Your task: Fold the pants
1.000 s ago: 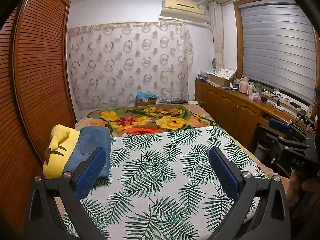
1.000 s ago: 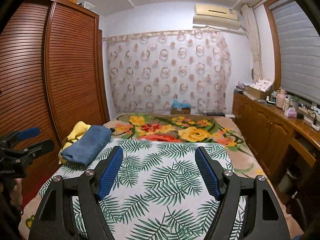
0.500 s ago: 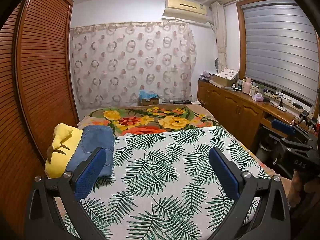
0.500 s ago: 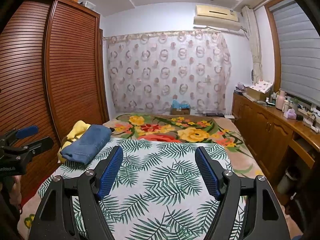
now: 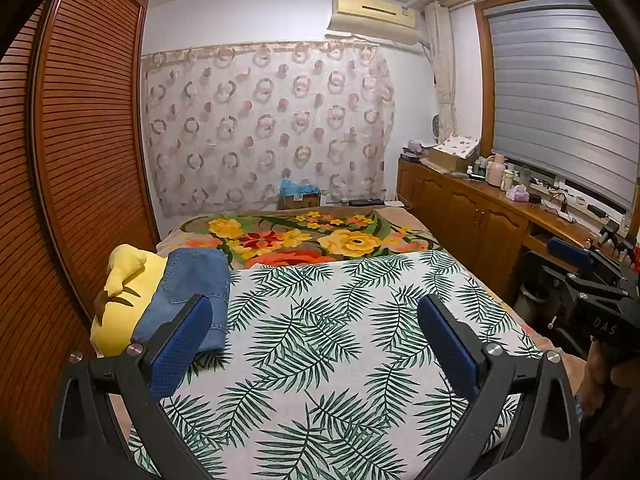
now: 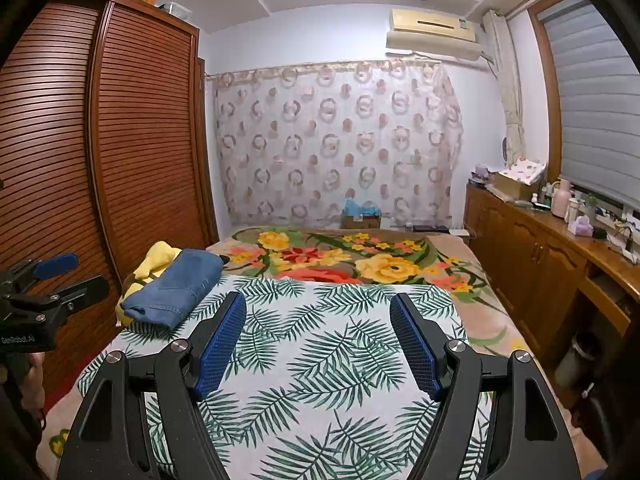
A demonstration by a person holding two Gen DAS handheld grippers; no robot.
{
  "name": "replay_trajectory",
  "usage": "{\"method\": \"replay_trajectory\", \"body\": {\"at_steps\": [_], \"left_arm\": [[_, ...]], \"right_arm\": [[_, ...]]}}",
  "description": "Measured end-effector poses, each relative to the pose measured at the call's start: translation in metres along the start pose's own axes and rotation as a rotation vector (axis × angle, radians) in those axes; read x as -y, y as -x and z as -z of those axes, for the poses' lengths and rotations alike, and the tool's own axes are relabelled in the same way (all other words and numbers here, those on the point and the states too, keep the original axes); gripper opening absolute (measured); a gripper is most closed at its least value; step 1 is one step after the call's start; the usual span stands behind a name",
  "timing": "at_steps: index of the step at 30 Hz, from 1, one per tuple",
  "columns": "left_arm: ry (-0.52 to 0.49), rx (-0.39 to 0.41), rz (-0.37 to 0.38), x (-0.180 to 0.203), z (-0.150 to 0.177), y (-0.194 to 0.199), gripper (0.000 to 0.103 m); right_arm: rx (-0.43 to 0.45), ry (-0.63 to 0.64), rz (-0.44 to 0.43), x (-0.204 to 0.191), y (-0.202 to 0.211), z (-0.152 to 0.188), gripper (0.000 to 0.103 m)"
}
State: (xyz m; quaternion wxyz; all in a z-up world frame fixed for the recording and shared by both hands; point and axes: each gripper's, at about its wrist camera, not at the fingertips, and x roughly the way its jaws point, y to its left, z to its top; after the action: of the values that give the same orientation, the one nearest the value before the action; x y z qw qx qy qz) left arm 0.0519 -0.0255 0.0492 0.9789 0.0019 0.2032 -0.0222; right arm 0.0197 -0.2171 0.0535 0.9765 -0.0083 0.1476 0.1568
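Folded blue denim pants (image 5: 192,284) (image 6: 176,286) lie at the bed's left edge, resting partly on a yellow cushion (image 5: 120,292) (image 6: 154,258). My left gripper (image 5: 316,312) hovers open over the palm-leaf cloth (image 5: 328,340), its left pad just in front of the pants, nothing between the fingers. My right gripper (image 6: 318,306) also stands open and empty above the palm-leaf cloth (image 6: 320,360), to the right of the pants. Each gripper shows in the other's view: the right gripper at the right edge (image 5: 580,264), the left gripper at the left edge (image 6: 48,276).
A floral blanket (image 5: 304,236) covers the far half of the bed. A slatted wooden wardrobe (image 6: 100,140) runs along the left. A wooden counter (image 6: 560,248) with bottles and boxes lines the right wall under the blinds. A cardboard box (image 6: 360,218) sits by the curtain.
The left view has shifted slightly, so the bed and pants sit a little further right in it. Both grippers stay open and nothing on the bed has moved.
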Motion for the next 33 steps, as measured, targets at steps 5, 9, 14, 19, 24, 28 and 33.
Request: {"method": "replay_trajectory", "body": {"at_steps": [5,9,14,19,24,28,33], "left_arm": [[-0.001,0.0,-0.001,-0.0007,-0.0001,0.0003,0.102],[0.0,0.0,-0.001,0.0002,-0.0007,-0.0001,0.102],[0.0,0.0,0.0,-0.0009,-0.0006,0.0002,0.102],[0.0,0.001,0.001,-0.0005,-0.0013,-0.0001,0.102],[0.0,0.0,0.0,-0.0003,-0.0015,-0.0001,0.102],[0.0,0.0,0.0,-0.0015,-0.0012,-0.0002,0.102],[0.0,0.0,0.0,-0.0014,-0.0013,0.0,0.102]], "right_arm": [[-0.001,0.0,-0.001,0.0008,-0.0002,0.0006,0.076],[-0.002,0.0,-0.003,0.002,-0.0004,0.0004,0.076],[-0.003,0.001,-0.003,0.0032,-0.0007,0.0,0.076],[-0.006,0.003,-0.002,0.003,-0.0009,-0.0006,0.076],[-0.006,0.002,-0.002,0.003,-0.0007,-0.001,0.076],[-0.006,0.003,-0.001,0.0026,-0.0009,-0.0006,0.076],[-0.007,0.003,-0.001,0.0031,-0.001,-0.0015,0.076]]}}
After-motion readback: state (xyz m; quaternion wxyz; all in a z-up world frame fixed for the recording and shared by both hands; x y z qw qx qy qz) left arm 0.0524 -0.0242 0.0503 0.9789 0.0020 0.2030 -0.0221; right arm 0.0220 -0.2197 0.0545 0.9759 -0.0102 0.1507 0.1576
